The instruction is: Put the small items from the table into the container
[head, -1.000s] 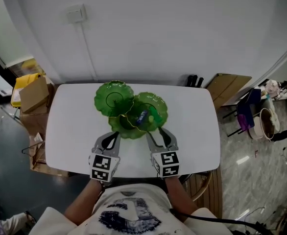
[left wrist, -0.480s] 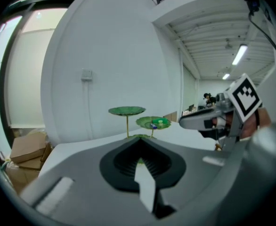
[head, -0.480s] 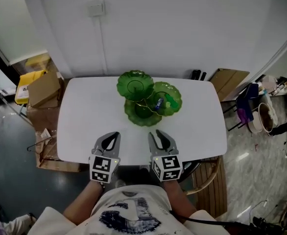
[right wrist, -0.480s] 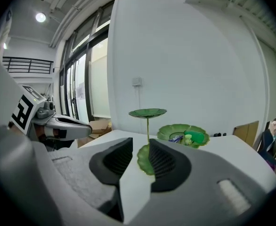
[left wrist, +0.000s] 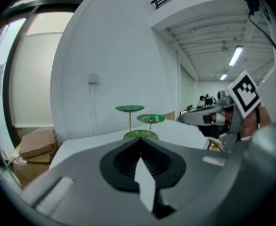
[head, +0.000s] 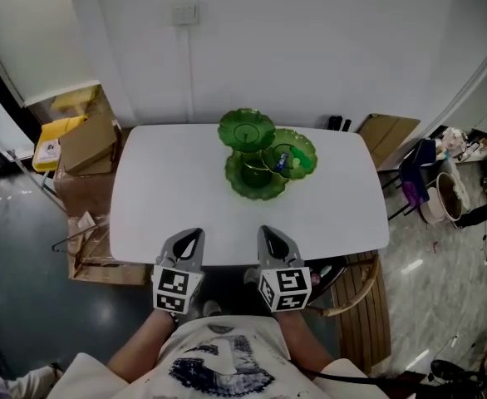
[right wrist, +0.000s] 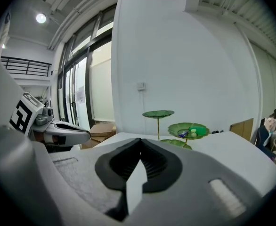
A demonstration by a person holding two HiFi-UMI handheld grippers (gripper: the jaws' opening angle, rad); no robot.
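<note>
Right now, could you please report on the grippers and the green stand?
Shut and empty: left hand-held gripper, right hand-held gripper, at table edge. On green stand, small items sit in right dish. Nothing in the way.

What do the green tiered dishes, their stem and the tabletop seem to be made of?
Green dishes: probably glass or glossy plastic, translucent with scalloped rims.
Stem: thin, golden, likely metal.
Tabletop: smooth matte white, material unclear.

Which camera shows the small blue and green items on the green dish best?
The right gripper view: the small blue and green items look largest there. The head view shows them smaller, from above; the left gripper view, only a speck.
</note>
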